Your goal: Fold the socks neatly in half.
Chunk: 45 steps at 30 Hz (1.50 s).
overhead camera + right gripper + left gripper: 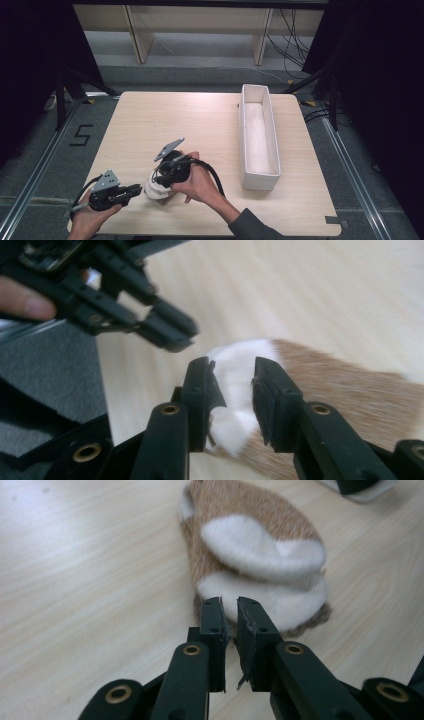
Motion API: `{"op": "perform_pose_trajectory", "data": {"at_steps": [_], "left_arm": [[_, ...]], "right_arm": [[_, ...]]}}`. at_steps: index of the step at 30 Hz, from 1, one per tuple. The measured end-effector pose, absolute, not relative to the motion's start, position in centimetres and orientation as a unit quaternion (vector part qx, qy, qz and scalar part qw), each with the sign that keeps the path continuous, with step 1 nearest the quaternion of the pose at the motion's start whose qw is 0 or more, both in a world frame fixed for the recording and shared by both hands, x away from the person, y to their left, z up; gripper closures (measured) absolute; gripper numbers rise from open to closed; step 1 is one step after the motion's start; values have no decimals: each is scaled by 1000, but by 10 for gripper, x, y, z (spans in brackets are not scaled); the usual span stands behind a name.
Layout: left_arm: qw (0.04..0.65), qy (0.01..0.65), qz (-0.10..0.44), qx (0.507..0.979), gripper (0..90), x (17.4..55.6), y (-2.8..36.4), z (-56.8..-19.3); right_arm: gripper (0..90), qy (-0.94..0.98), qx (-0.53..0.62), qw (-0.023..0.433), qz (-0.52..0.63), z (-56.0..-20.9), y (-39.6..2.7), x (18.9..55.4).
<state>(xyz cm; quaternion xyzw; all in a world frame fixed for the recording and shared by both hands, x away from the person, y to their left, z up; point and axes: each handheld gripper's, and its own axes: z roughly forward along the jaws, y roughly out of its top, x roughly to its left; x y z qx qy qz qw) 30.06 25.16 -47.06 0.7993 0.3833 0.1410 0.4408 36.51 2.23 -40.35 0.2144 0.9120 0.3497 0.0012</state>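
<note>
High view: one wooden table (165,115); one white oblong bin (259,137), well right of both tongs; one folded brown-and-white sock (156,190), between the left tongs (135,189) and right tongs (165,176).

Left gripper view: left tongs (229,602), jaws nearly closed with a thin gap, holding nothing; one sock (257,555) just past the tips.

Right gripper view: right tongs (231,369), jaws partly open, straddling the sock's (345,390) white end; grip cannot be told. Left tongs (167,335) close above.
</note>
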Motion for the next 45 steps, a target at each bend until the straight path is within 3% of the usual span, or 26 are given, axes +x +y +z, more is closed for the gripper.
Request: {"op": "perform_pose_trajectory", "data": {"at_steps": [3,10,14,22,36,45], "left_arm": [[447,360,147,805,806,299,239,-457],[445,333,145,818,805,311,215,-446],[405,331,141,841,823,318,213,-460],[397,347,127,840,862,322,216,-472],[407,352,96,837,890,341,226,-474],[399,346,108,842,892,340,224,-474]], "right_arm": [[727,907,240,36,345,-398,4,381],[737,903,280,39,323,-418,-11,404],[750,907,292,48,300,-432,-9,415],[879,918,285,40,272,-458,1,433],[887,918,271,17,288,-465,-28,388],[880,905,270,10,328,-471,-39,365]]}}
